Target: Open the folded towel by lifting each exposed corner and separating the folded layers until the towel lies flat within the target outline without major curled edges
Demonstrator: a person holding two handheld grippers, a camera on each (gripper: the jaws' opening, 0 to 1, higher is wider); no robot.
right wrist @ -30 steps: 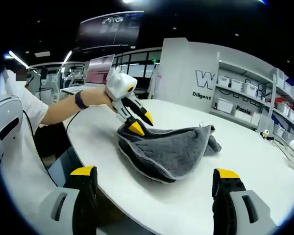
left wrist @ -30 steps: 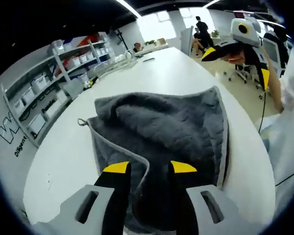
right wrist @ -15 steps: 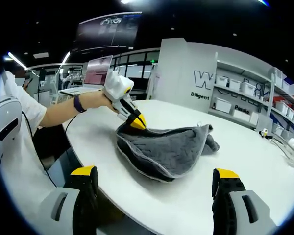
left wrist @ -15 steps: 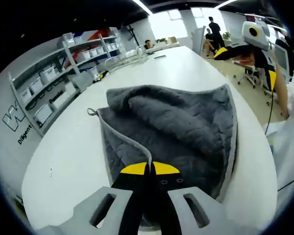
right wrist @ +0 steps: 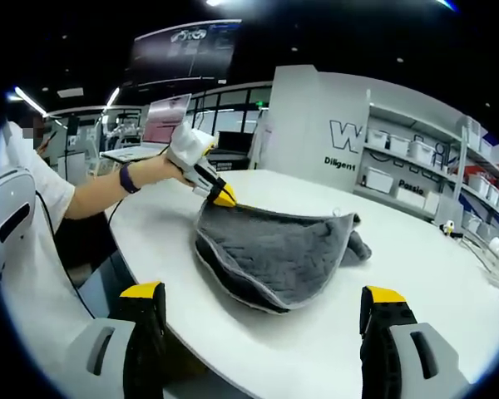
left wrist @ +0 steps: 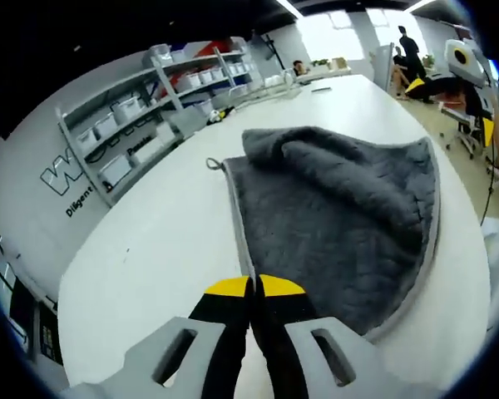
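Observation:
A dark grey towel [left wrist: 341,224] with a pale edge lies half opened on the white table [left wrist: 150,249]. Its far part is bunched into a fold. My left gripper [left wrist: 251,287] is shut on the towel's near corner. In the right gripper view this left gripper [right wrist: 224,198], held by a hand, holds that corner raised off the table, and the towel [right wrist: 274,245] hangs from it like a tent. My right gripper [right wrist: 264,293] stands open in front of the towel, apart from it, nothing between its jaws. The right gripper [left wrist: 453,106] also appears beyond the table's far right edge.
Shelves with white bins [left wrist: 125,125] stand along the wall past the table. Small objects [left wrist: 220,112] lie at the table's far end. Office chairs and people [left wrist: 412,50] are in the background. A person's sleeve [right wrist: 33,191] is at the table's left edge.
My left gripper went from open to shut on the towel's corner, then lifted and drew it back, spreading the top layer. The right gripper stayed open and still.

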